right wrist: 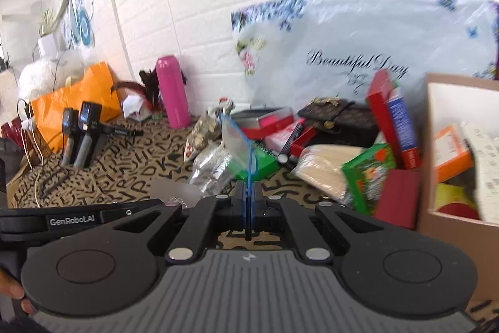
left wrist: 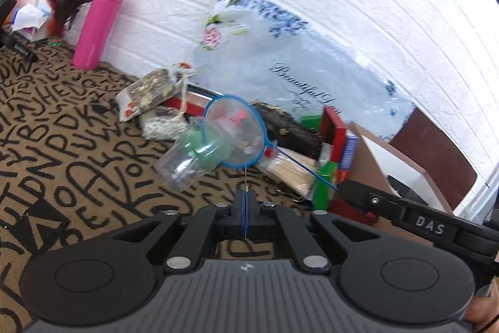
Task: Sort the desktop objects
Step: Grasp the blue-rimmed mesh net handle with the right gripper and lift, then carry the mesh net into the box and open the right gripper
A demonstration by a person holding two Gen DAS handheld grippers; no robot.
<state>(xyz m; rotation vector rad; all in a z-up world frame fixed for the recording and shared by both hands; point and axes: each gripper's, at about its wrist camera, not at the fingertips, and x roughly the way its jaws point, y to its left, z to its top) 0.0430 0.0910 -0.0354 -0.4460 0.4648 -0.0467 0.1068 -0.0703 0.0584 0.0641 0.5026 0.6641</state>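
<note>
A small net (left wrist: 232,130) with a blue hoop hangs in the air above the lettered tablecloth (left wrist: 62,120). A thin pale string (left wrist: 246,177) runs from the hoop's lower rim down into my left gripper (left wrist: 246,196), which is shut on it. The thin blue handle (left wrist: 305,167) leads right to my right gripper (left wrist: 342,187). In the right wrist view the net (right wrist: 235,139) shows edge-on, and my right gripper (right wrist: 249,194) is shut on its blue handle (right wrist: 250,173). A clear plastic wrapper (left wrist: 184,164) with something green inside dangles at the hoop's left.
Against the brick wall stand a pink bottle (left wrist: 99,24), dark feathers (left wrist: 67,2) and a white printed bag (left wrist: 280,61). Boxes, packets, a dark purse (right wrist: 340,120) and a pack of sticks (right wrist: 324,167) pile up behind the net. An open cardboard box (right wrist: 455,145) stands at the right, an orange bag (right wrist: 75,102) at the left.
</note>
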